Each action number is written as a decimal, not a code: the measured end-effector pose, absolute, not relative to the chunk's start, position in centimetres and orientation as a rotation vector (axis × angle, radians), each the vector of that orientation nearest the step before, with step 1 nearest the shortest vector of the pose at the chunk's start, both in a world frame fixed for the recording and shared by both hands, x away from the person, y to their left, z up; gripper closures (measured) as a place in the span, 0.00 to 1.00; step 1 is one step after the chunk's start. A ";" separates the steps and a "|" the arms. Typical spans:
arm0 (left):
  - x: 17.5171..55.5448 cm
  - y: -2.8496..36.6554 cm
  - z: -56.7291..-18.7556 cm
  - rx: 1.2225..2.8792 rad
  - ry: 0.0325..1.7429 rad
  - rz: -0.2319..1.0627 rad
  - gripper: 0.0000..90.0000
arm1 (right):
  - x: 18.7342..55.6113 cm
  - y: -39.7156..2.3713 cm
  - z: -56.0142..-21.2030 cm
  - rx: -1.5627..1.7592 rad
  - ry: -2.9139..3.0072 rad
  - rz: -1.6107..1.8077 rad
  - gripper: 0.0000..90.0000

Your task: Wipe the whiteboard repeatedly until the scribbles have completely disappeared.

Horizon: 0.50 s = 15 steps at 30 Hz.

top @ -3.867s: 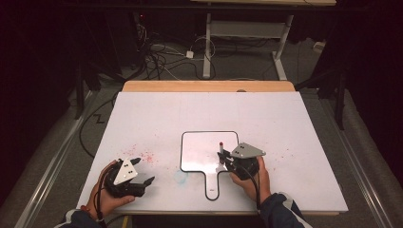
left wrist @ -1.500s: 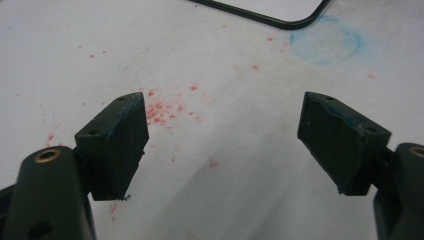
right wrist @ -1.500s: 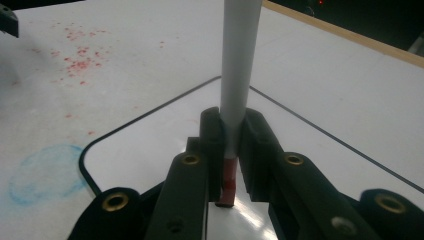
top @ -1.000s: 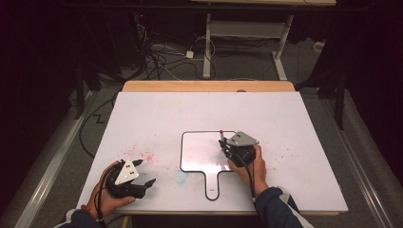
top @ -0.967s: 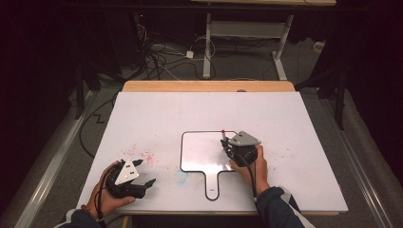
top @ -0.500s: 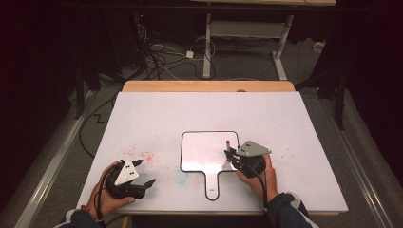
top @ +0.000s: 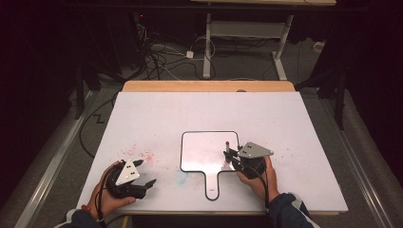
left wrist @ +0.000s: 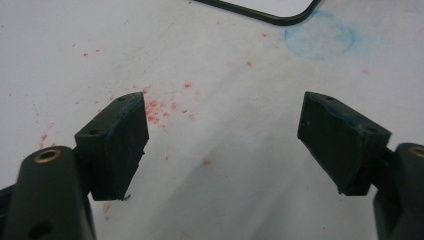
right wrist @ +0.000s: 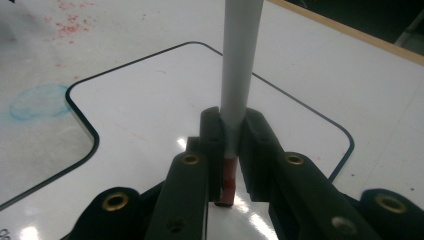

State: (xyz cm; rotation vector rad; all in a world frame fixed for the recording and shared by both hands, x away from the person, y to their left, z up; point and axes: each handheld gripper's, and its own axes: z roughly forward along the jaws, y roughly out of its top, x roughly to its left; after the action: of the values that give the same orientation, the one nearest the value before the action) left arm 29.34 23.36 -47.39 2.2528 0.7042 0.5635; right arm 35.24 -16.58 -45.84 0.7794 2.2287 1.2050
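My right claw clamps the slim white marker with a red end upright above the paddle-shaped, black-rimmed whiteboard just beneath it, best lowered gently and squarely, while my left claw rests open on the bench.
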 end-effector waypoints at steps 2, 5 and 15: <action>29.3 23.3 -47.4 2.256 0.702 0.563 0.22 | 35.7 -17.0 -45.9 0.798 2.199 1.179 0.91; 29.3 23.4 -47.4 2.253 0.702 0.563 0.22 | 36.1 -17.6 -45.9 0.836 2.181 1.177 0.91; 29.3 23.4 -47.3 2.248 0.705 0.559 0.22 | 33.2 -15.5 -45.9 0.760 2.282 1.267 0.91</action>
State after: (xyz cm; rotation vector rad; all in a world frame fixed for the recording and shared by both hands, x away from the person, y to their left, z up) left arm 29.34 23.38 -47.34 2.2478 0.7054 0.5589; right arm 33.18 -15.47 -45.90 0.7598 2.2816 1.2665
